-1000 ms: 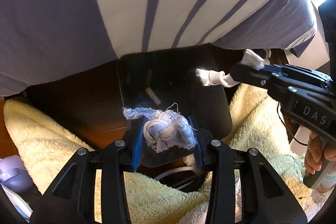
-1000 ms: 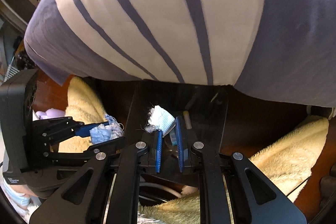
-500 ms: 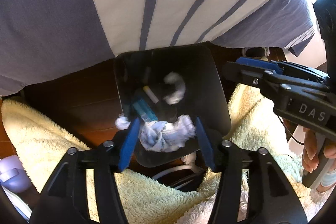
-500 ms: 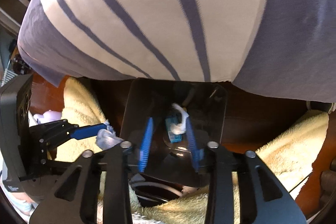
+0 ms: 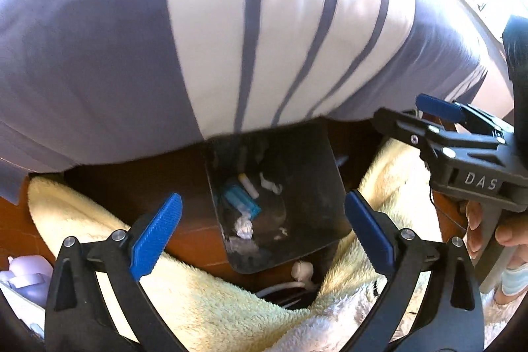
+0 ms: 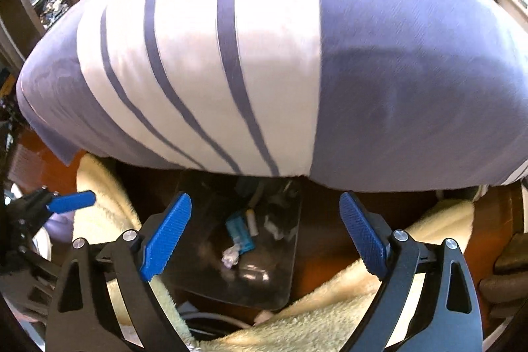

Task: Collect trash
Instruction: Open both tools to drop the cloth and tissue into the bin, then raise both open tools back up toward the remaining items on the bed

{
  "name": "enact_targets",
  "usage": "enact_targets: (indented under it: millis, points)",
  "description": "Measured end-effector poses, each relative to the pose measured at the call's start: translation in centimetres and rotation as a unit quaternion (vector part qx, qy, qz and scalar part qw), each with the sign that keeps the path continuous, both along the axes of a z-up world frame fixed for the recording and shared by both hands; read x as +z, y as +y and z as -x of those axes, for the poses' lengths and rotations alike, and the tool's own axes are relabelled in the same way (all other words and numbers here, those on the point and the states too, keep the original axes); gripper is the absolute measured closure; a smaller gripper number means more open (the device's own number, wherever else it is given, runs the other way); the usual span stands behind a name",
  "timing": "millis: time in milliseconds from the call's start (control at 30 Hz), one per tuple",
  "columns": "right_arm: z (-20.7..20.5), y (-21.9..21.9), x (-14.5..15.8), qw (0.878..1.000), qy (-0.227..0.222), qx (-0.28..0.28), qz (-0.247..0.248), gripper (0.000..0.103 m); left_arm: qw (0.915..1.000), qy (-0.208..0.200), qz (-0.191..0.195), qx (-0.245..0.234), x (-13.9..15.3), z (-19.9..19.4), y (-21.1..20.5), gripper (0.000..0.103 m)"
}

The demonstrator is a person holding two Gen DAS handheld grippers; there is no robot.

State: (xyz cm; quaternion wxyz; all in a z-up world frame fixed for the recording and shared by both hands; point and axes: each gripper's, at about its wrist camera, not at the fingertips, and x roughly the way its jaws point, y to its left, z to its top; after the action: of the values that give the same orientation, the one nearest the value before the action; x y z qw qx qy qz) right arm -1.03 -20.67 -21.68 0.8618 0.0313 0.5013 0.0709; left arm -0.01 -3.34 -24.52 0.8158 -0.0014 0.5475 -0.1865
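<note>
A dark bin (image 5: pixel 310 187) (image 6: pixel 283 253) stands on the floor below both grippers. Inside lie a crumpled white wad (image 5: pixel 243 227) (image 6: pixel 231 254), a teal packet (image 5: pixel 240 199) (image 6: pixel 240 231), a small white and yellow stick (image 5: pixel 248 185) (image 6: pixel 251 221) and another white scrap (image 5: pixel 270 186) (image 6: pixel 273 228). My left gripper (image 5: pixel 262 230) hangs above the bin, its jaws opening wide with nothing between the blue pads. My right gripper (image 6: pixel 265 233) is also above the bin, jaws opening, empty. The right gripper (image 5: pixel 439 114) shows in the left wrist view at the right, held by a hand (image 5: pixel 485 226).
A large striped purple and white cushion (image 5: pixel 231 38) (image 6: pixel 264 55) fills the upper view above the bin. A cream fleece blanket (image 5: pixel 204 302) (image 6: pixel 330 319) surrounds the bin on a red-brown floor (image 5: pixel 132 187). White cable and plug (image 5: pixel 302 272) lie near the bin. A lilac object (image 5: pixel 26 276) sits left.
Both grippers opened and rose. The blue-white rag wad left the left jaws and the white scrap left the right jaws; both now lie in the bin.
</note>
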Motion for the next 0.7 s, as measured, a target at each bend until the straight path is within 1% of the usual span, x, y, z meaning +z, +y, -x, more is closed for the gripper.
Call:
enact_targets:
  millis: [100, 200, 267, 400, 533, 700]
  points:
    - [0.1, -0.2, 1.4, 1.000, -0.014, -0.001, -0.010, 0.011, 0.9996, -0.027, -0.001, 0.000, 1.8, 0.2, 0.1, 0.009]
    - [0.2, -0.5, 3.0, 0.999, -0.033, -0.003, -0.028, 0.011, 0.9990, -0.045, 0.004, 0.000, 3.4, 0.3, 0.4, 0.009]
    - [0.3, -0.7, 4.2, 0.998, -0.053, -0.004, -0.022, 0.011, 0.9982, -0.059, 0.009, -0.001, 4.7, 0.3, 0.5, 0.009]
    - [0.1, -1.3, 6.3, 0.996, -0.089, -0.010, -0.015, 0.011, 0.9960, -0.089, -0.001, -0.001, 6.6, 0.1, 0.9, 0.009]
    - [-0.6, -1.7, 7.6, 0.995, -0.101, -0.010, -0.010, 0.011, 0.9941, -0.108, -0.001, 0.006, 8.3, -0.6, 1.4, 0.009]
    - [-1.8, -2.0, 8.8, 0.995, -0.100, -0.013, -0.009, 0.009, 0.9909, -0.133, -0.002, 0.015, 10.7, -1.9, 2.0, 0.009]
